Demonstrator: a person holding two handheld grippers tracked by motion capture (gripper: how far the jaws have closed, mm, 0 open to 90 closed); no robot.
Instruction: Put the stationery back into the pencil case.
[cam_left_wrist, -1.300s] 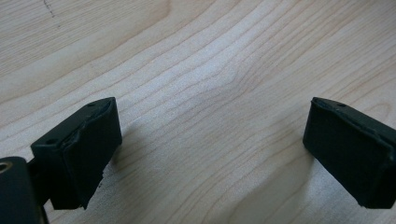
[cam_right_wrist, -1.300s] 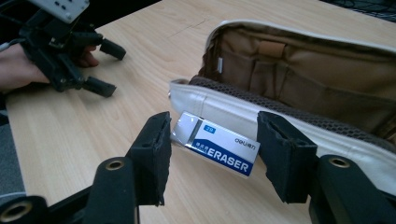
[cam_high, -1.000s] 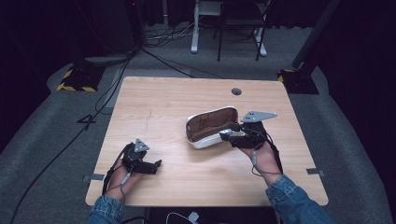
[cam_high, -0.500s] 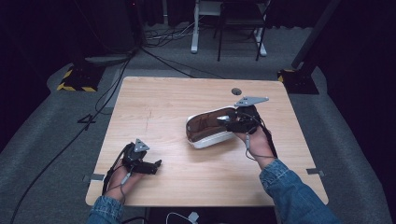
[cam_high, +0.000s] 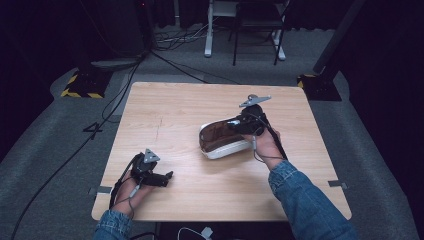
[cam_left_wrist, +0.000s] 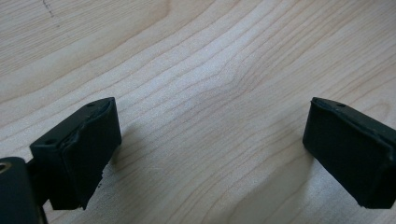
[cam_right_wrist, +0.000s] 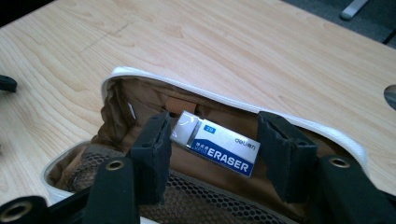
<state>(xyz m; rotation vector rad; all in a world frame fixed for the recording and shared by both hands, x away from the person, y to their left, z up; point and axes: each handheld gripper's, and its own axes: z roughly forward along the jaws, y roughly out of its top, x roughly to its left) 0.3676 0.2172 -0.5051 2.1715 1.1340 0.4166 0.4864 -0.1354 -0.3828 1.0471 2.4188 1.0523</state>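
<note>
Inside, eraser (cam_right_wrist: 215, 151), pouch (cam_right_wrist: 140, 100), fingers (cam_right_wrist: 152, 149) apart

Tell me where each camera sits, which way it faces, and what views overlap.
High view: above the person's side, looking forward and down on the table; both forearms, left gripper and right gripper show.
Left gripper view: rides the left gripper, facing down at bare tabletop between its open jaws.
Right gripper view: rides the right gripper, looking into the open pouch at an eraser between its open jaws.
Shared: the pouch and table appear in the high and right gripper views.
</note>
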